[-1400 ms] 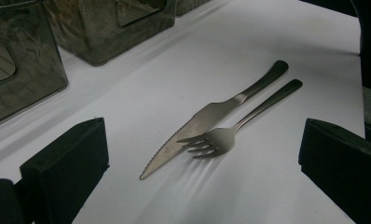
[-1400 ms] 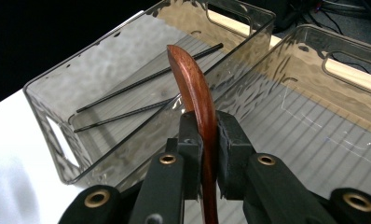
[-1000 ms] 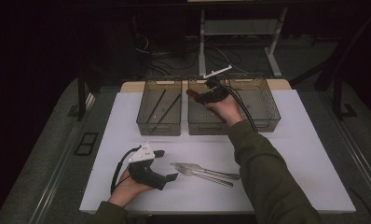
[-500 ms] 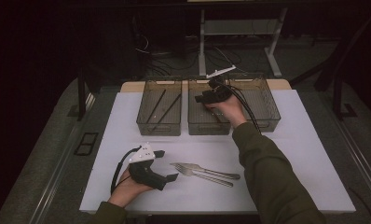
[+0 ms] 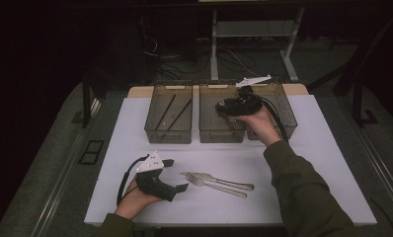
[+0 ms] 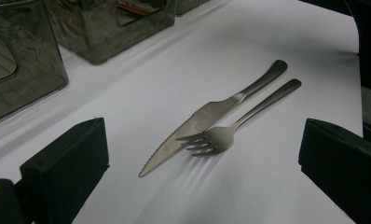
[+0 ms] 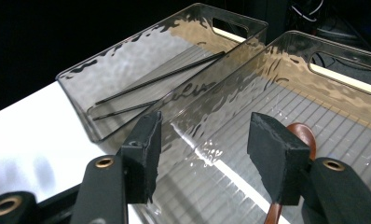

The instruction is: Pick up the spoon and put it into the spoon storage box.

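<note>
The white table [image 5: 135,128] bears three bins [image 5: 168,114], a knife [image 6: 211,113] and a fork [image 6: 230,130] (side by side).

- The right gripper [image 5: 225,106] hangs over the middle bin [image 5: 222,129] at the far side of the table [image 5: 308,163]; nothing sits between its parted jaws.
- Below and just right of that claw, in the right gripper view, a wooden spoon [image 7: 299,135] lies on the middle bin's floor.
- Left of the claw stands the left bin [image 5: 169,132], with two thin sticks [image 5: 171,112] lying in it.
- Right of the claw, behind the hand, is a third bin [image 5: 283,106].
- The left gripper [image 5: 177,175] rests on the table's near side, well apart from the bins.
- Just ahead of its wide-apart jaws lie a knife [image 6: 211,114] and a fork [image 6: 230,130], side by side and touching, handles pointing away from the claw.
</note>
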Demonstrator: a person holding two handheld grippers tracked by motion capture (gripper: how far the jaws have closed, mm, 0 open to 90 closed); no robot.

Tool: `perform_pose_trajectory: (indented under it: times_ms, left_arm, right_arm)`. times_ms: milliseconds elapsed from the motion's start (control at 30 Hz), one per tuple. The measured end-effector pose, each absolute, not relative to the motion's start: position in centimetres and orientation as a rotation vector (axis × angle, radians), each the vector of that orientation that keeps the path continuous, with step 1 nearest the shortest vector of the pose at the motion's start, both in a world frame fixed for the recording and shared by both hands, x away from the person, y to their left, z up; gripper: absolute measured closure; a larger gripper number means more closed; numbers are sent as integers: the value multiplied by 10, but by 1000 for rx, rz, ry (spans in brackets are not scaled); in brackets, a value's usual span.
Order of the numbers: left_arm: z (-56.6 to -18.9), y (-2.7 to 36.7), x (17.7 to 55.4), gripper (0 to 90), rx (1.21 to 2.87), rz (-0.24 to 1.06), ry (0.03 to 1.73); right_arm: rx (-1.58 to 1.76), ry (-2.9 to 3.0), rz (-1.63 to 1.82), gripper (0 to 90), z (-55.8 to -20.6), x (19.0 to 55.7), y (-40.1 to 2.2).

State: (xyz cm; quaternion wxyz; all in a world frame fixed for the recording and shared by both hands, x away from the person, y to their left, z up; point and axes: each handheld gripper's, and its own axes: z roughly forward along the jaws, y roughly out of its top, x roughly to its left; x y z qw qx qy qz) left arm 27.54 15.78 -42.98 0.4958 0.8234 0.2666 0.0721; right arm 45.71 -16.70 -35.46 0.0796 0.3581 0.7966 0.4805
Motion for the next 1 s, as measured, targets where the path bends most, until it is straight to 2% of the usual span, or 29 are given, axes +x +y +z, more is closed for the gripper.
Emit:
perform_pose_trajectory:
  times_ms: [433, 1000]
  left_arm:
    - [-431, 158, 274, 6, 1998, 179, 652]
    - [-430, 158, 272, 7, 1999, 185, 653]
  right_arm:
    - [1001, 2362, 1550, 411, -355, 416, -193]
    - [954, 2380, 1602, 403, -376, 367, -222]
